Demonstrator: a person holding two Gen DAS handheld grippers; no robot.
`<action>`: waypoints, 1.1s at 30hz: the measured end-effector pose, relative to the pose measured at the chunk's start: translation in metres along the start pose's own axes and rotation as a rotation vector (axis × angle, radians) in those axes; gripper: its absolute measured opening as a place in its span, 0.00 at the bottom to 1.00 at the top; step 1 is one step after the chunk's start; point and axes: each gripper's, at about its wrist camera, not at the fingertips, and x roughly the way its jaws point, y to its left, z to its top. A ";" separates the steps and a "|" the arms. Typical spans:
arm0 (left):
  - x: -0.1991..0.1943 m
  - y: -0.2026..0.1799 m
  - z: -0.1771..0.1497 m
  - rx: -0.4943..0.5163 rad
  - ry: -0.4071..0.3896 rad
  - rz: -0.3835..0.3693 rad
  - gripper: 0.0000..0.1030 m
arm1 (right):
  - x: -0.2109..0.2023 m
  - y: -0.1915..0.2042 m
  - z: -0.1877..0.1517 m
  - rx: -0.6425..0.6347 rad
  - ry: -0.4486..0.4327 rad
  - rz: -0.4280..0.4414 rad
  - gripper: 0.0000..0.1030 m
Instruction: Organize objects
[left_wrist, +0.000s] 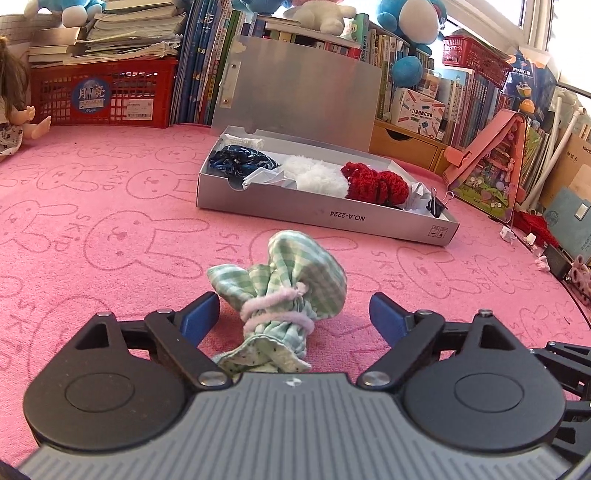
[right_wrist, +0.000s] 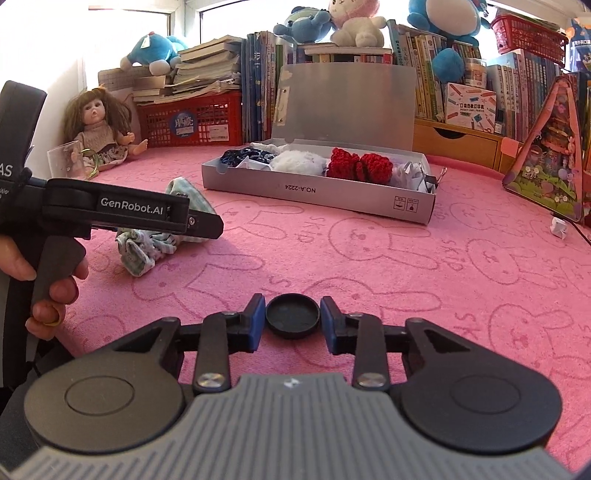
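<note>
A green checked cloth bundle (left_wrist: 291, 291), tied with a pink cord, lies on the pink bunny-print mat (left_wrist: 110, 229). My left gripper (left_wrist: 293, 315) stands open around it, and neither blue pad touches the cloth. In the right wrist view that same left gripper (right_wrist: 199, 225) hovers over the cloth bundle (right_wrist: 147, 247), held by a person's hand (right_wrist: 55, 291). My right gripper (right_wrist: 293, 321) is shut on a black round lid (right_wrist: 293, 315) that rests on the mat. Farther back, an open silver box (left_wrist: 325, 218) (right_wrist: 317, 192) holds a dark blue scrunchie, a white fluffy piece, a red crocheted piece and a binder clip.
A doll (right_wrist: 98, 125) and a clear cup (right_wrist: 64, 158) sit at the far left. A red basket (left_wrist: 103, 92), rows of books and plush toys line the back. A pink house-shaped case (left_wrist: 491, 170) stands at the right, with small bits scattered near it.
</note>
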 end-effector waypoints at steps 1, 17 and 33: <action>0.002 -0.001 0.000 0.001 -0.001 0.003 0.90 | 0.002 -0.002 0.002 0.018 0.000 -0.008 0.42; 0.020 -0.015 0.003 0.064 0.000 0.056 0.96 | 0.024 -0.009 0.015 0.093 -0.004 -0.104 0.42; 0.025 -0.030 -0.002 0.173 0.037 0.117 0.95 | 0.021 0.002 0.004 0.068 -0.052 -0.159 0.50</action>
